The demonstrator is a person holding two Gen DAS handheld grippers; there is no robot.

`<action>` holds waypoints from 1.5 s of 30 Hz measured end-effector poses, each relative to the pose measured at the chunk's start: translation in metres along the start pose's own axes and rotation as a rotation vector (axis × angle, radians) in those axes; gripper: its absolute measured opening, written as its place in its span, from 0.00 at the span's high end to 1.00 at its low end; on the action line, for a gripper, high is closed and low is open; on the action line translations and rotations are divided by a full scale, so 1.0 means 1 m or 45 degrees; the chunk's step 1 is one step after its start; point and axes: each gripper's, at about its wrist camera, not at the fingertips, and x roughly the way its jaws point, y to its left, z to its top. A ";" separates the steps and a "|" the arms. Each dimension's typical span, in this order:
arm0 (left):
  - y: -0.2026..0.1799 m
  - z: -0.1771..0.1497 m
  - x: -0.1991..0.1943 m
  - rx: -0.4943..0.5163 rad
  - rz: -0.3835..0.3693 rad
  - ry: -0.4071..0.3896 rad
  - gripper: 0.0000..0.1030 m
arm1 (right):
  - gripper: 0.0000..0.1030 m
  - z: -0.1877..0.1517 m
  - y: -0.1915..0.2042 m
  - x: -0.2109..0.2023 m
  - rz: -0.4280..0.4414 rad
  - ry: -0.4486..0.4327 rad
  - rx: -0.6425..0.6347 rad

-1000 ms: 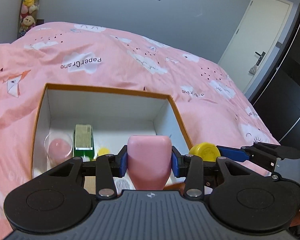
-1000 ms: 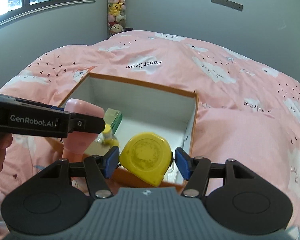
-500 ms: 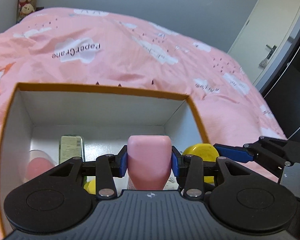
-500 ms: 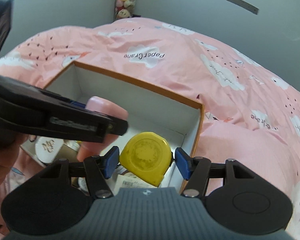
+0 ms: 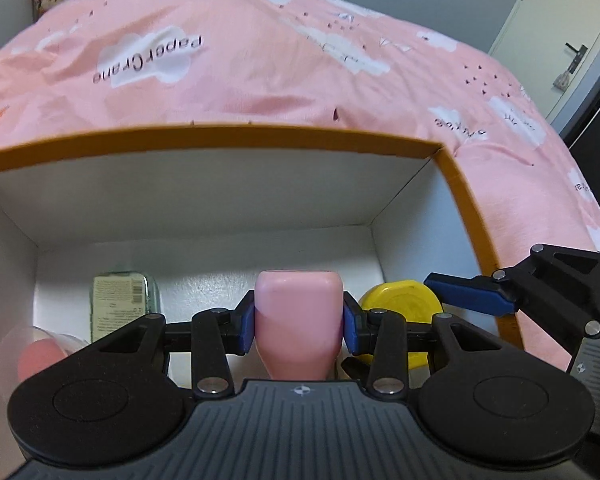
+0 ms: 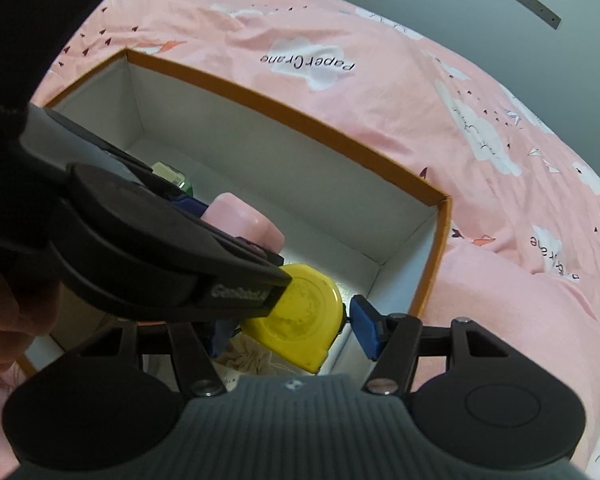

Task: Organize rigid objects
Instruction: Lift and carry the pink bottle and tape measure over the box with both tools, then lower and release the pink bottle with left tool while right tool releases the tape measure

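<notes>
box (image 5: 466, 196) on bedspread (image 5: 260, 68), bottle (image 5: 298, 320) inside

Orange-rimmed white box (image 5: 260, 142) – pink bottle (image 5: 298, 312), yellow tape measure (image 6: 300, 316), cloud-print pink duvet (image 5: 300, 60)

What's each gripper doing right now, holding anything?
Left gripper: shut on the pink bottle, over the box.
Right gripper: shut on the yellow tape measure.

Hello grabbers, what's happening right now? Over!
Left gripper shut on pink bottle. Right gripper shut on yellow tape measure. Both over orange-rimmed white box. Grippers crowd each other.
</notes>
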 end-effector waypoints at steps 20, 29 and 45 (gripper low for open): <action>0.021 0.004 0.021 -0.123 0.103 0.107 0.52 | 0.41 0.007 0.010 0.018 -0.033 0.019 -0.095; 0.014 0.000 -0.017 -0.112 0.098 -0.122 0.37 | 0.42 0.011 0.016 0.014 -0.068 -0.027 -0.108; 0.017 -0.009 -0.036 -0.121 0.140 -0.166 0.35 | 0.41 0.005 0.029 0.017 -0.110 0.005 -0.111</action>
